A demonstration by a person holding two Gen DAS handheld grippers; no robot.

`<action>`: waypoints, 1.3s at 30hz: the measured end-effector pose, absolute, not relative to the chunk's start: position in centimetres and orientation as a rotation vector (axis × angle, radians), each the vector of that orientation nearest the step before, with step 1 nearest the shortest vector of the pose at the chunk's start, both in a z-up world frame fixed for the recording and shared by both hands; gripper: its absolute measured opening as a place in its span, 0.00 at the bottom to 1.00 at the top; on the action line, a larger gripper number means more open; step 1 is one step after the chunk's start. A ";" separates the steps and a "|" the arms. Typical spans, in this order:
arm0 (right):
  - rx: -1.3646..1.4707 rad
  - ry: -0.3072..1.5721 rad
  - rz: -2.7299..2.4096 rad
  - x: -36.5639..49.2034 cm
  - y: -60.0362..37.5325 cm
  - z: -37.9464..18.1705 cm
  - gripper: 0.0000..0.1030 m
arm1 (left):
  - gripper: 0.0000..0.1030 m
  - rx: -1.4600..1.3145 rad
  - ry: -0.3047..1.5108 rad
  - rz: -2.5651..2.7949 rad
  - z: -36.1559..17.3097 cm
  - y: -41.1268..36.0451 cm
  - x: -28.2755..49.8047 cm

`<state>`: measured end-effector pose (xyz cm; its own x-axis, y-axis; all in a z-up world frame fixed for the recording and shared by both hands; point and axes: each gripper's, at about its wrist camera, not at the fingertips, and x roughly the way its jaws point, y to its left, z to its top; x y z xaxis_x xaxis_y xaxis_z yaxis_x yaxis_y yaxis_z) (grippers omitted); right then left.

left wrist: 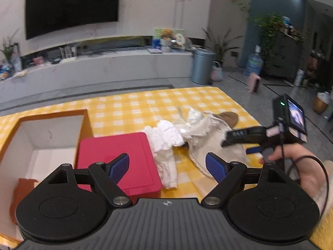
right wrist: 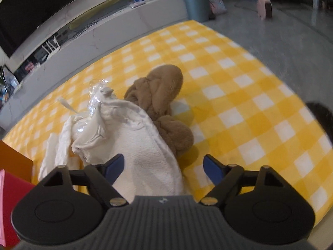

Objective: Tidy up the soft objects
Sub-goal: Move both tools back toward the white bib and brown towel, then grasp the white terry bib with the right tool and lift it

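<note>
A pile of soft things lies on the yellow checked tablecloth (left wrist: 145, 106): a white crumpled cloth (left wrist: 166, 139), a cream cloth (left wrist: 210, 143), clear plastic wrap (left wrist: 193, 114) and a brown plush piece (left wrist: 229, 117). My left gripper (left wrist: 167, 166) is open and empty, above the red box lid (left wrist: 116, 156) and the white cloth. My right gripper (right wrist: 164, 168) is open and empty, just over the cream cloth (right wrist: 141, 152), with the brown plush (right wrist: 162, 95) beyond it. The right gripper also shows in the left wrist view (left wrist: 245, 143), over the cream cloth.
An open orange box with a white inside (left wrist: 41, 137) stands at the left, an orange-brown cloth (left wrist: 20, 191) in its near corner. The table's right edge drops to a grey floor (right wrist: 270, 31). A TV console and blue bin (left wrist: 201, 65) stand behind.
</note>
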<state>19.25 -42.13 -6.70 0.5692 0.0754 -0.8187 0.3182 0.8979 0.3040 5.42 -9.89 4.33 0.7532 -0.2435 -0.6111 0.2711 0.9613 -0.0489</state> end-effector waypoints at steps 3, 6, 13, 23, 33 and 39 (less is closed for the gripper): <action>0.525 0.999 -0.113 18.5 -42.3 -6.6 0.36 | 0.95 0.065 0.647 -0.215 4.1 -10.5 5.6; 0.459 0.953 -0.059 17.2 -41.2 -5.1 0.29 | 0.95 0.094 0.659 -0.217 3.3 -10.5 5.9; 0.459 0.897 0.078 16.1 -40.0 -3.8 0.32 | 0.95 0.061 0.704 -0.201 1.9 -8.9 6.6; 0.414 0.950 0.110 18.7 -37.9 -5.4 0.04 | 0.95 0.014 0.714 -0.212 2.2 -7.6 6.5; 0.435 0.856 0.186 15.7 -38.6 -3.8 0.14 | 0.95 -0.041 0.728 -0.276 2.3 -7.5 6.4; 0.472 0.942 0.199 19.3 -37.0 -6.3 0.25 | 0.95 -0.114 0.761 -0.298 2.2 -6.2 6.9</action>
<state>19.26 -36.97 -6.30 0.5790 0.3649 -0.7291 0.0390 0.8809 0.4718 6.94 -6.24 2.15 0.6848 -0.3062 -0.6613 0.2240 0.9520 -0.2087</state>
